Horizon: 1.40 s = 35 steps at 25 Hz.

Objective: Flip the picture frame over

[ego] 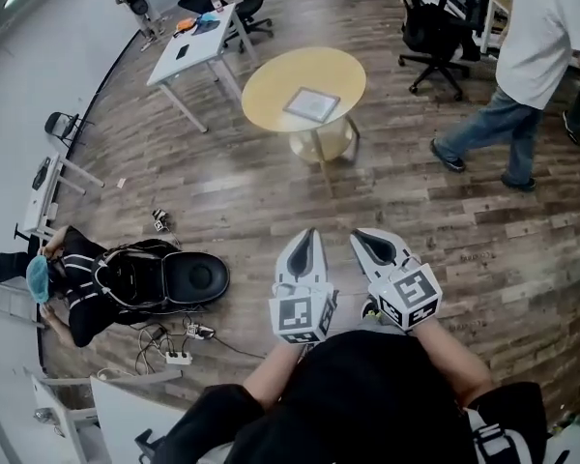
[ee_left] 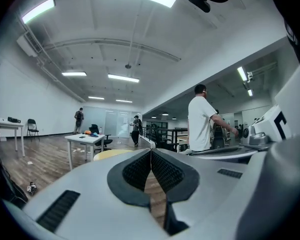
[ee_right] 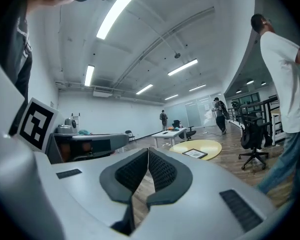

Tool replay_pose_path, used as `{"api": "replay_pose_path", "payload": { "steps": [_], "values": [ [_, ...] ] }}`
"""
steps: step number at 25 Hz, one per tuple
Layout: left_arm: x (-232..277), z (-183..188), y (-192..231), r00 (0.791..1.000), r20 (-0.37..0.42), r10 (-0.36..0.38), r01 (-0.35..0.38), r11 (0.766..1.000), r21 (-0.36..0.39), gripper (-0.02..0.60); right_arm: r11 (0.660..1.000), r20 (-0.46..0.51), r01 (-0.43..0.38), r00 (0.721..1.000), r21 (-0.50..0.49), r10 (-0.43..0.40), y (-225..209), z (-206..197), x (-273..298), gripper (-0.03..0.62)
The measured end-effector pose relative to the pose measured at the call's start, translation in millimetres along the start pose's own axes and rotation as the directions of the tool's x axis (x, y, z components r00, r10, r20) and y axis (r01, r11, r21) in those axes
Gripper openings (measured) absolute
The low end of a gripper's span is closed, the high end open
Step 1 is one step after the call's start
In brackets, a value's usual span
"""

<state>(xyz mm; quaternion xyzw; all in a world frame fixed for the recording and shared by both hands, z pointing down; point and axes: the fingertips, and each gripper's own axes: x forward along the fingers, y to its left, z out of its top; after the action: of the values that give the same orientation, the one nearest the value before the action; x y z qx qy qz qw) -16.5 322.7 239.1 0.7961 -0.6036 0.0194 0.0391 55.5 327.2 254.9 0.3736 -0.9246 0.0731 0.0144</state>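
Note:
The picture frame (ego: 312, 103) lies flat on the round yellow table (ego: 271, 90), well ahead of both grippers; in the right gripper view the frame (ee_right: 195, 154) shows with a dark border on the yellow table (ee_right: 207, 147). My left gripper (ego: 306, 235) and right gripper (ego: 361, 237) are held side by side over the wooden floor, close to the person's body, pointing level toward the table. Both are shut, jaws together, with nothing between them. In the left gripper view only the table's yellow edge (ee_left: 110, 154) shows past my left gripper (ee_left: 151, 152).
A person in a white shirt (ego: 536, 56) walks at the right of the table. A black office chair (ego: 433, 32) stands behind it. A white desk (ego: 188, 51) is at the far left. A black bag (ego: 150, 278) and cables (ego: 174, 341) lie on the floor at left.

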Motion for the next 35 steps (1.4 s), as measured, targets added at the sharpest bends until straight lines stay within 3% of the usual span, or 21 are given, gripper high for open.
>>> {"api": "replay_pose_path", "payload": {
  "steps": [5,17,25,35],
  "values": [
    [30,-7,1,0.999,-0.020,0.032,-0.031,0.999,0.021,0.023,0.998,0.015,0.052,0.999,0.046,-0.052,-51,-3,-2,0.020],
    [92,-18,14,0.998,-0.035,0.056,-0.055,0.998,0.032,0.023,0.992,0.006,0.092,0.996,0.081,-0.093,-120,-9,28,0.020],
    [157,-17,49,0.998,-0.041,0.055,-0.055,0.998,0.015,0.023,0.993,-0.021,0.087,0.996,0.076,-0.085,-162,-6,94,0.020],
    [256,-5,127,0.998,-0.051,0.044,-0.044,0.999,-0.004,0.023,0.995,-0.086,0.083,0.993,0.051,-0.078,-209,7,215,0.020]
  ]
}}
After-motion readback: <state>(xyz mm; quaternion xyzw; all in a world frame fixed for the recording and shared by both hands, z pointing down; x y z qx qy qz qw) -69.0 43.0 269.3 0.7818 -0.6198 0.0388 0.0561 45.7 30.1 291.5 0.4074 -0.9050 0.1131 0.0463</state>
